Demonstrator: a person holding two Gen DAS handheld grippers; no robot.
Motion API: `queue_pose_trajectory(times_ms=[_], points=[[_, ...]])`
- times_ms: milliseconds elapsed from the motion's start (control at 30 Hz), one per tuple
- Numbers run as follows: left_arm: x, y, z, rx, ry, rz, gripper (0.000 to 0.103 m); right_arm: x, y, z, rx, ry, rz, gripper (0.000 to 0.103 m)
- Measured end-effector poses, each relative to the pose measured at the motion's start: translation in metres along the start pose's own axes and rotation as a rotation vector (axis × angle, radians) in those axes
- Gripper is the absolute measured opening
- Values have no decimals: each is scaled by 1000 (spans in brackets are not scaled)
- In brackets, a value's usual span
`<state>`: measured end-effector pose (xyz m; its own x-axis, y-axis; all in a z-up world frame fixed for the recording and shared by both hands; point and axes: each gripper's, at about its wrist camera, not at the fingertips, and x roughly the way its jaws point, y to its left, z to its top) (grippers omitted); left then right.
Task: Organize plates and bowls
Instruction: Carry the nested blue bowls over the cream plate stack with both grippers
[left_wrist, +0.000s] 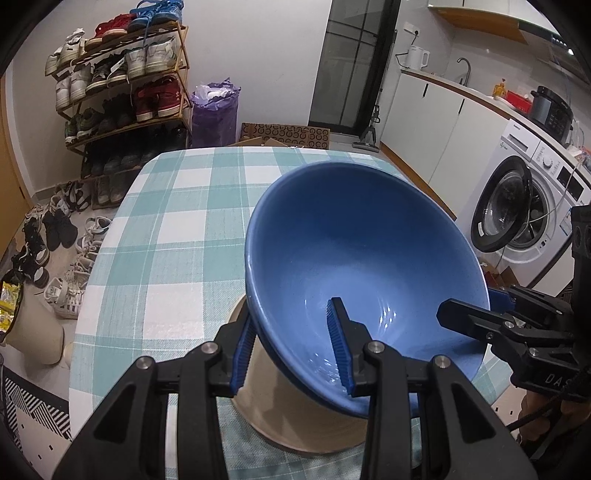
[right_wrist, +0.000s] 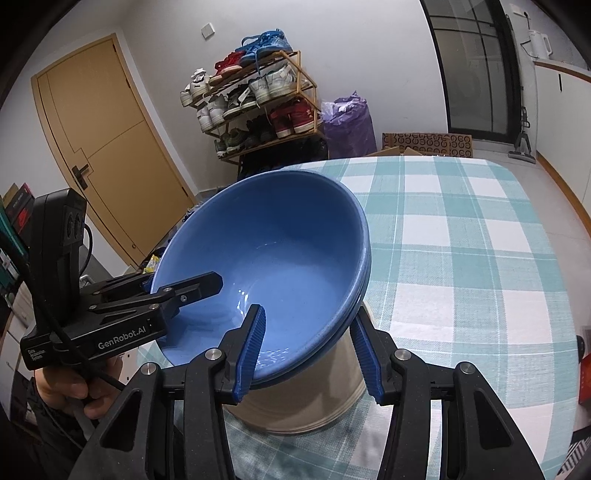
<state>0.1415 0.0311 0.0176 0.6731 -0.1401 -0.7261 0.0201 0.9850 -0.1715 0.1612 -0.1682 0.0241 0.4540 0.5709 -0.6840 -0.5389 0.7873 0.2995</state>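
While both grippers clamp the rim of the blue bowl (left_wrist: 354, 258), left gripper (left_wrist: 293, 349) and right gripper (right_wrist: 308, 356) each with one finger inside and one outside, it hangs tilted just above a cream bowl (right_wrist: 310, 402) on the checked table (right_wrist: 461, 258). By my judgement, nesting remains. The left gripper reads "GenRobot.AI".

- We see an evenly lit room under soft indoor light, with no hard shadows.
- Small white glints sit on the glossy inside of the big blue ceramic bowl (left_wrist: 365, 258), low in its hollow.
- Both fisheye views bend straight lines towards the edges; the corners go black.
- Focus is sharp throughout, without motion blur.
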Motion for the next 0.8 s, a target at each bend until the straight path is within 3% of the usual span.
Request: queue_pose_trajectory(times_ms=[800], points=[[26,16,-14,-28,57,15,37,37,-7,-4,8,65,5,49]])
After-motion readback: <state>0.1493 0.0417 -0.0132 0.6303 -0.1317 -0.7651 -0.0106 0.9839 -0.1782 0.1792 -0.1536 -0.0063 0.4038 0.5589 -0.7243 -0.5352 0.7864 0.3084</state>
